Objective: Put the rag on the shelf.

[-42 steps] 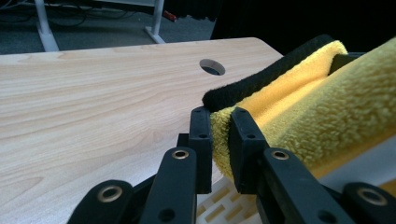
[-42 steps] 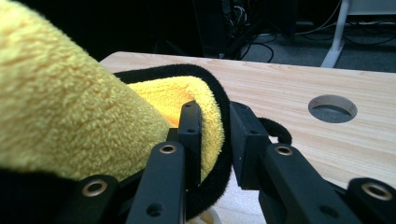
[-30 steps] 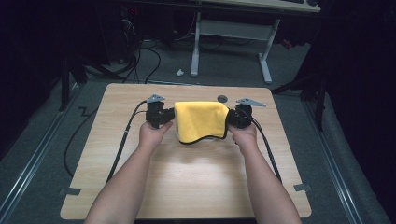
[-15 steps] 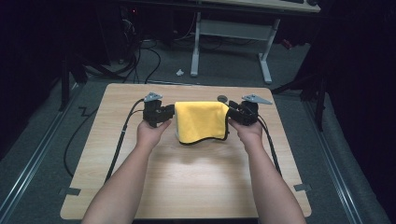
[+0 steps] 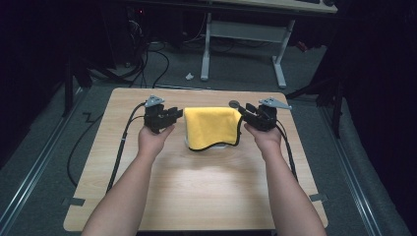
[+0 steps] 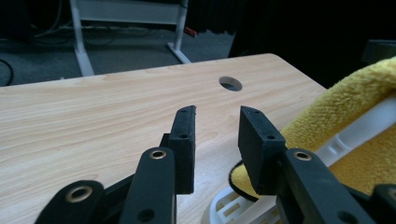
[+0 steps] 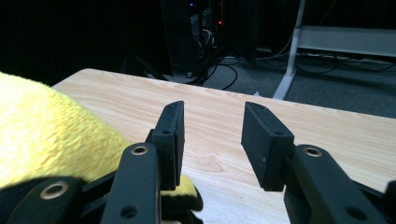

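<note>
Beside yellow cloth [image 5: 212, 127], table hole [image 5: 234, 103]

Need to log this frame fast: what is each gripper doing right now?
Left gripper: open, nothing between its jaws, beside the yellow cloth.
Right gripper: open, holding nothing, cloth just beside it.

- You are looking at a yellow cloth [image 5: 211, 127] with dark edging, lying draped over a white plastic rack [image 6: 355, 133] near the desk's [image 5: 196, 191] far edge.
- Its front hem is hanging curved, the rack peeking out below.
</note>
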